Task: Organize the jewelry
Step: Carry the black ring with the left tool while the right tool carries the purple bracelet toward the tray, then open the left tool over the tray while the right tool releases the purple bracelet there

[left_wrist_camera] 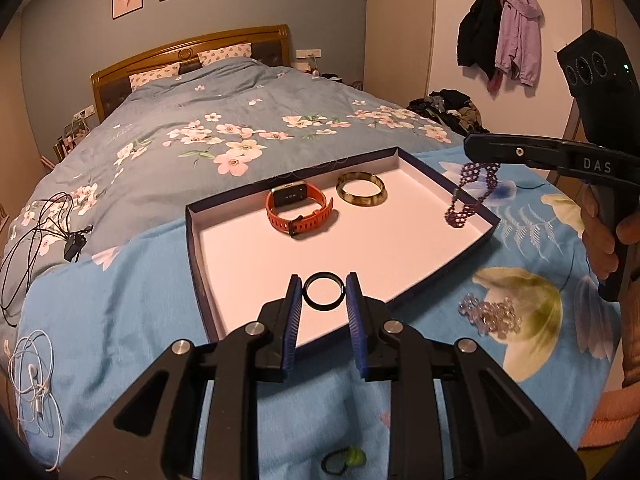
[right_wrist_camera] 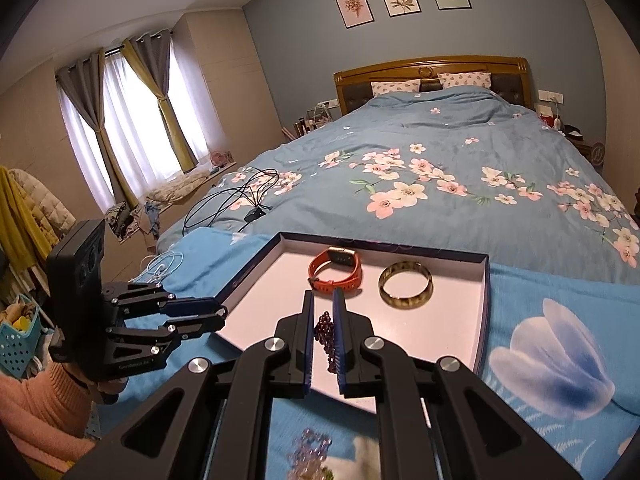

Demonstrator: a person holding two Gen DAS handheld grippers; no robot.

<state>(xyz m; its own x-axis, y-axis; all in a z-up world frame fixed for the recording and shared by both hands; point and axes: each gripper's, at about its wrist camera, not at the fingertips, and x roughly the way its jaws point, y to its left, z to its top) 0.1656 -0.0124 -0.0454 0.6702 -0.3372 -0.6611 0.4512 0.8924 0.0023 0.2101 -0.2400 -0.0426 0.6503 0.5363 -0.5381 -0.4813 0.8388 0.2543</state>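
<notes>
Now the left tool holds a thin black ring between its two blue pads; the jaws are only as wide apart as the ring, touching it on both sides. The ring hangs over the near part of the shallow box, which lies on a light blue cloth spread on the bed.

The right tool is closed almost fully on a dark purple beaded bracelet. In the left wrist view this bracelet hangs down from the tip of the right tool, over the 3 o'clock edge of the box.

Inside the box, toward 12 o'clock, an orange watch lies with its strap closed in a loop. Just beside it, toward 2 o'clock, lies a wide bangle of yellow-green and dark color. The two are close, but I cannot tell if they touch.

Outside the box, at 4 o'clock in the left wrist view, a pale lilac crystal bracelet lies on the cloth, on a printed yellow flower. Below the left tool, at 6 o'clock, a small black loop with a green piece lies on the cloth. At 8 o'clock white earphones lie near the edge of the bed, and black cables lie at 9 o'clock.
</notes>
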